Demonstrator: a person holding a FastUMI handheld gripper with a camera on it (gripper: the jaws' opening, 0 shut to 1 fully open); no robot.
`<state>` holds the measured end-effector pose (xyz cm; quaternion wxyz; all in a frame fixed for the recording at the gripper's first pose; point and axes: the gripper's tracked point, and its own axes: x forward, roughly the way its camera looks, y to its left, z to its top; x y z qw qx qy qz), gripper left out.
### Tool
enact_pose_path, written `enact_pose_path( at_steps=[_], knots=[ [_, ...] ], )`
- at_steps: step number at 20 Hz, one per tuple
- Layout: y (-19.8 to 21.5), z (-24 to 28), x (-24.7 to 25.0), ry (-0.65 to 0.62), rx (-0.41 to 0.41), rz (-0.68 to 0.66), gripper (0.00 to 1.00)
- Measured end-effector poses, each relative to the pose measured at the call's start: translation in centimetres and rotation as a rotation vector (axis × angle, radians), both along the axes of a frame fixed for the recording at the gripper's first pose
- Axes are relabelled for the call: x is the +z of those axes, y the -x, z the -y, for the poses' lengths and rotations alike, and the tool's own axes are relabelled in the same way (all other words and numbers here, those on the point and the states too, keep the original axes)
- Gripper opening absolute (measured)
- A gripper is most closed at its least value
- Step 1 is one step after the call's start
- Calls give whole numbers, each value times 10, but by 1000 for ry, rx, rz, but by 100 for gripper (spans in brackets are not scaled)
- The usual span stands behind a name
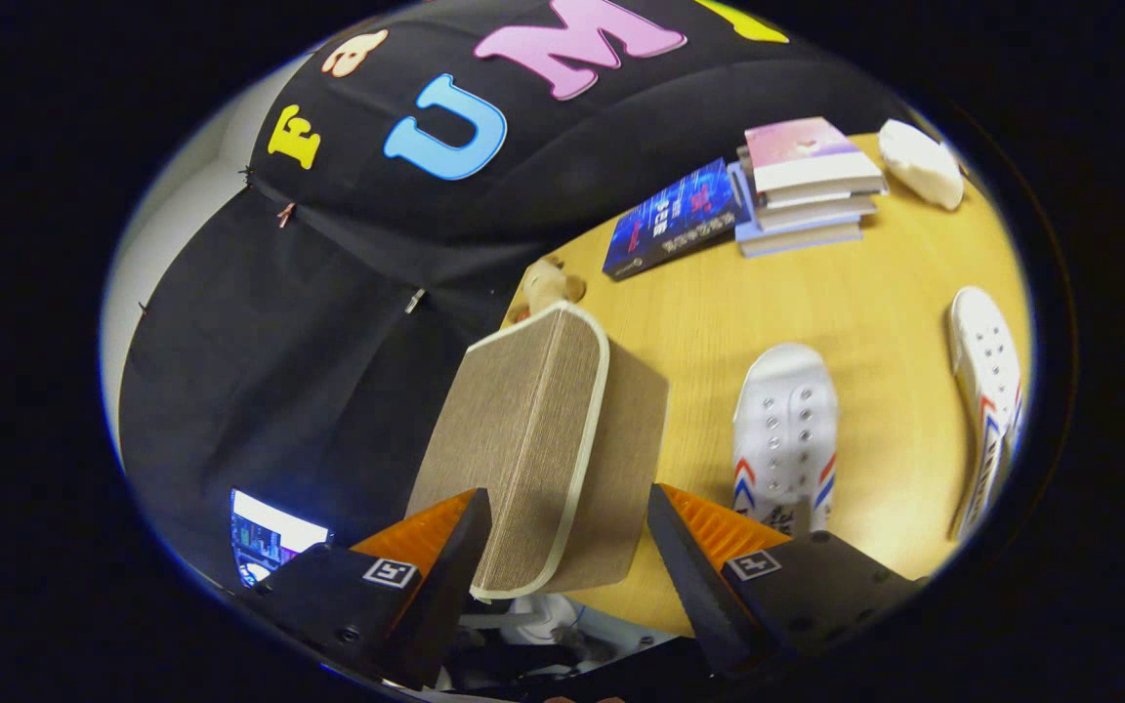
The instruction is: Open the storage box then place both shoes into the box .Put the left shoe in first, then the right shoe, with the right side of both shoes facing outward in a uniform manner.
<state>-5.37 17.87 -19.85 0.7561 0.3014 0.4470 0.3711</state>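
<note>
A beige fabric storage box lid [533,439] with white trim stands on edge between my fingers, raised over the near edge of the wooden table [875,293]. My gripper [567,508] is shut on it, one finger on its broad trimmed face and the other on its side. Just beyond the right finger lies a white canvas shoe [785,430] with red and blue stripes, toe pointing away. A second matching shoe [987,391] lies on its side farther right. The rest of the box is hidden behind the lid.
A blue book [675,220] and a stack of books [807,181] lie at the far side of the table, with a white object [919,161] beside them. A small plush toy [548,283] sits beyond the lid. A lit screen [270,537] glows by the left finger.
</note>
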Motion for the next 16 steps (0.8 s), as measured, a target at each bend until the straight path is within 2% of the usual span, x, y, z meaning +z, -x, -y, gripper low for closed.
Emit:
enact_pose_path(
  at_steps=[3, 8, 16],
  knots=[
    [9, -16, -8, -123, 54, -106, 98],
    [24, -42, -23, -205, 173, -166, 98],
    [25, -60, -14, -366, 209, -354, 97]
  ],
)
